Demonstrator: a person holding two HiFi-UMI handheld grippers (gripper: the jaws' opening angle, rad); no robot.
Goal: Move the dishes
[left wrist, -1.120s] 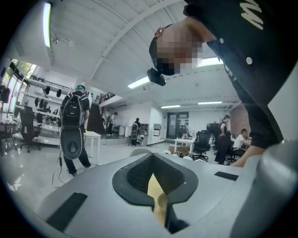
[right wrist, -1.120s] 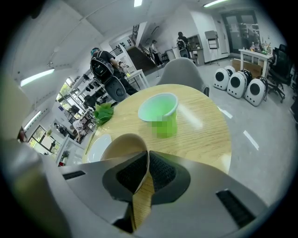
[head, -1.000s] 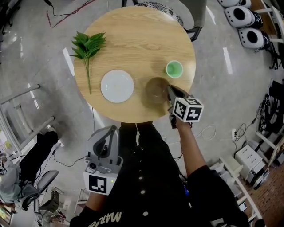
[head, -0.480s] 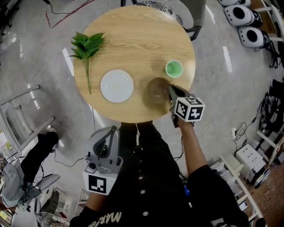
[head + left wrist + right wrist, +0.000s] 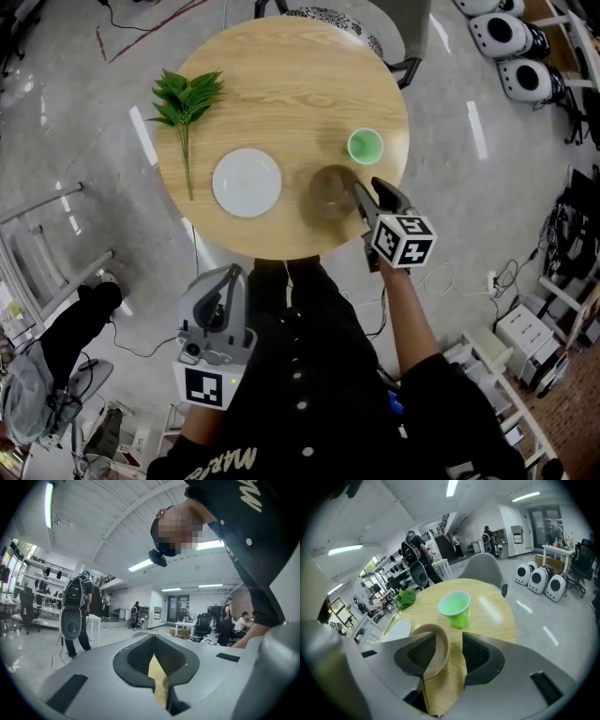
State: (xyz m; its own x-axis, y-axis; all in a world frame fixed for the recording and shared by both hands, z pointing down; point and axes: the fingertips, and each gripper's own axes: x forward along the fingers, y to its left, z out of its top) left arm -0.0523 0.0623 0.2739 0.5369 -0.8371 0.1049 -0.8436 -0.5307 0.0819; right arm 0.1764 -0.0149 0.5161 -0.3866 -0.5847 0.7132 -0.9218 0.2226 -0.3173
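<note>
A brown bowl sits near the front right of the round wooden table. My right gripper stands open at the bowl's right side. In the right gripper view the bowl's rim lies between the jaws, against the left one, with a gap to the right one; the right gripper holds nothing tight. A white plate lies left of the bowl, and a green cup stands just beyond it. My left gripper hangs off the table by the person's waist, pointing up, shut and empty.
A green leafy sprig lies at the table's left side. A grey chair stands at the far edge. White rounded cases sit on the floor at the upper right. A person with a backpack stands further off.
My right gripper's jaws have spread apart at the bowl's rim, and the gripper has drawn back slightly. The bowl, plate and cup stay where they were.
</note>
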